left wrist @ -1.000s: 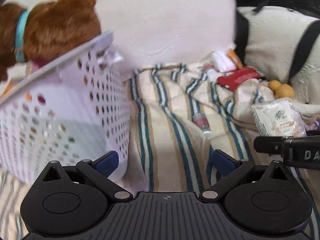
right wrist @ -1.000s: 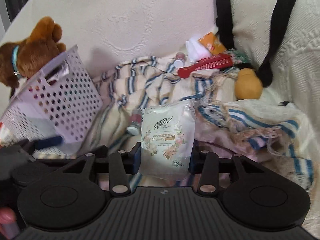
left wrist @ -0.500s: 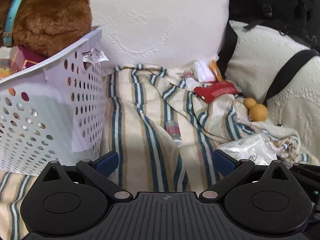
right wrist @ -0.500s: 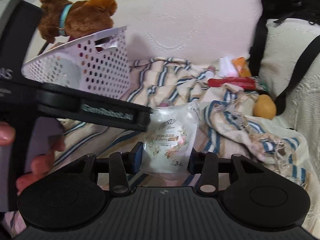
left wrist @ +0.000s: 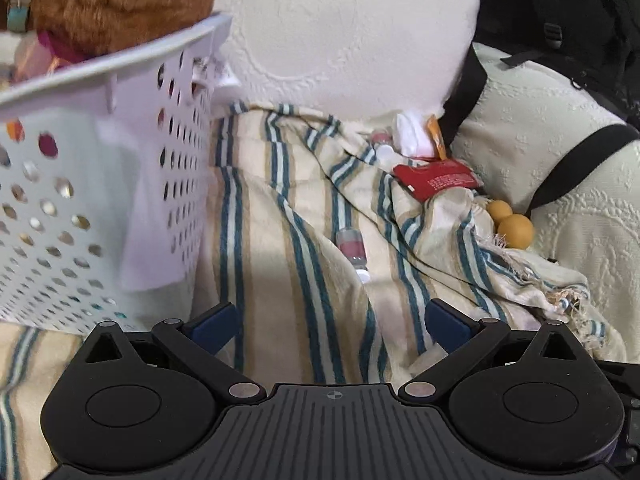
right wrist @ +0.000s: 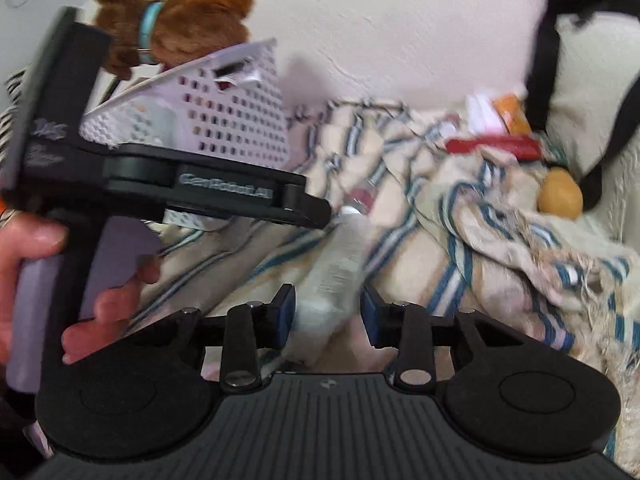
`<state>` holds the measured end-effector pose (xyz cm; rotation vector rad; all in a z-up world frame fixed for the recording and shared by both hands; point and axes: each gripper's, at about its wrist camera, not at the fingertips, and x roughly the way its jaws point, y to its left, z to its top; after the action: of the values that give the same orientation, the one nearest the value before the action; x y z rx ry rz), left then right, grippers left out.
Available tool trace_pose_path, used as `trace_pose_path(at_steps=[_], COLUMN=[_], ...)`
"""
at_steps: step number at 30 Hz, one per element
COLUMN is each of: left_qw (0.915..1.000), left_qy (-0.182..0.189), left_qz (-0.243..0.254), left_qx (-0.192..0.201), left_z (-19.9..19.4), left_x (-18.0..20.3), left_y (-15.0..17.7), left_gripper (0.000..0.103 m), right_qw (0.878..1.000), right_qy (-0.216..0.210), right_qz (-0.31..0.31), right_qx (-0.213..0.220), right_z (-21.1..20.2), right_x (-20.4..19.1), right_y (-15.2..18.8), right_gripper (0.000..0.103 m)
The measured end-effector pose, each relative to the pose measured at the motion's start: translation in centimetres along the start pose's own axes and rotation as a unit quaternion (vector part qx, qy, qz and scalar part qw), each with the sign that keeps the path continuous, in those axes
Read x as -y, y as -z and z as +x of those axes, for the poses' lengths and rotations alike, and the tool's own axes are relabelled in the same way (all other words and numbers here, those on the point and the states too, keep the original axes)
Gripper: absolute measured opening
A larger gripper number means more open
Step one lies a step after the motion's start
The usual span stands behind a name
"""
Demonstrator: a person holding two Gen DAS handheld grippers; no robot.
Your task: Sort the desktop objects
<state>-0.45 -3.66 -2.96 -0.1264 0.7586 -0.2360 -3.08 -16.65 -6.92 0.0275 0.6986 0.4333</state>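
Observation:
A white tissue pack [right wrist: 334,272], blurred and tilted edge-on, sits between the pads of my right gripper [right wrist: 328,314]. Its jaws are closing and press on the pack. My left gripper [left wrist: 332,320] is open with nothing between its fingers, over the striped blanket [left wrist: 280,220]. From the right wrist view the left gripper [right wrist: 316,212] shows side-on, held by a hand [right wrist: 32,248], just left of the pack. A white perforated basket [left wrist: 120,60] stands tilted at left with a brown plush dog [left wrist: 112,0] in it. The basket [right wrist: 240,120] and the dog [right wrist: 180,28] also show in the right wrist view.
On the blanket lie a small pink-filled bottle [left wrist: 352,246], a red packet [left wrist: 438,180], a white and orange packet [left wrist: 416,136] and a yellow toy [left wrist: 514,230]. White cushions and a black-strapped bag [left wrist: 560,8] close off the back and right.
The tissue pack has turned from face-on to edge-on in the right gripper, whose fingers stand closer together. The left gripper has come further right in the right view. The basket looms larger in the left view.

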Motion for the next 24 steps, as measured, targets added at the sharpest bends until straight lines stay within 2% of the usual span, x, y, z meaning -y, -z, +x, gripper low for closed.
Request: trace_pose_path(at_steps=[5, 7, 11, 14, 17, 19, 21, 22, 24], left_qw=[0.9995, 0.999, 0.9958, 0.9947, 0.9936, 0.9937, 0.994, 0.9947, 0.9962], left_qy=[0.01, 0.002, -0.039, -0.036, -0.036, -0.032, -0.027, -0.016, 0.035], left_qz=[0.03, 0.044, 0.082, 0.093, 0.105, 0.106, 0.103, 0.096, 0.065], left_qx=[-0.001, -0.007, -0.018, -0.024, -0.017, -0.017, -0.026, -0.034, -0.047], left_z=[-0.2, 0.1, 0.4, 0.0, -0.9, -1.2, -1.0, -0.8, -0.8], left_x=[1.3, 1.9, 3.3, 3.6, 3.9, 3.8, 3.8, 3.8, 3.2], left_y=[0.2, 0.3, 0.6, 0.6, 0.5, 0.4, 0.3, 0.4, 0.3], left_gripper=[0.103, 0.103, 0.103, 0.103, 0.103, 0.103, 0.103, 0.103, 0.103], right_qw=[1.0, 0.999, 0.998, 0.997, 0.998, 0.998, 0.998, 0.998, 0.998], right_qy=[-0.001, -0.004, 0.007, 0.011, 0.005, 0.003, 0.001, 0.001, 0.004], right_qz=[-0.02, -0.034, -0.069, -0.074, -0.067, -0.066, -0.067, -0.068, -0.068], right_qx=[0.002, 0.0, -0.003, -0.005, -0.004, -0.003, -0.001, -0.001, -0.003], right_z=[0.2, 0.5, 0.5, 0.5, 0.3, 0.3, 0.4, 0.4, 0.4], right_x=[-0.8, -1.3, -1.9, -2.0, -1.6, -1.6, -1.6, -1.7, -1.8], right_y=[0.3, 0.4, 0.6, 0.7, 0.7, 0.5, 0.5, 0.6, 0.6], right_gripper=[0.042, 0.046, 0.05, 0.05, 0.06, 0.069, 0.071, 0.071, 0.074])
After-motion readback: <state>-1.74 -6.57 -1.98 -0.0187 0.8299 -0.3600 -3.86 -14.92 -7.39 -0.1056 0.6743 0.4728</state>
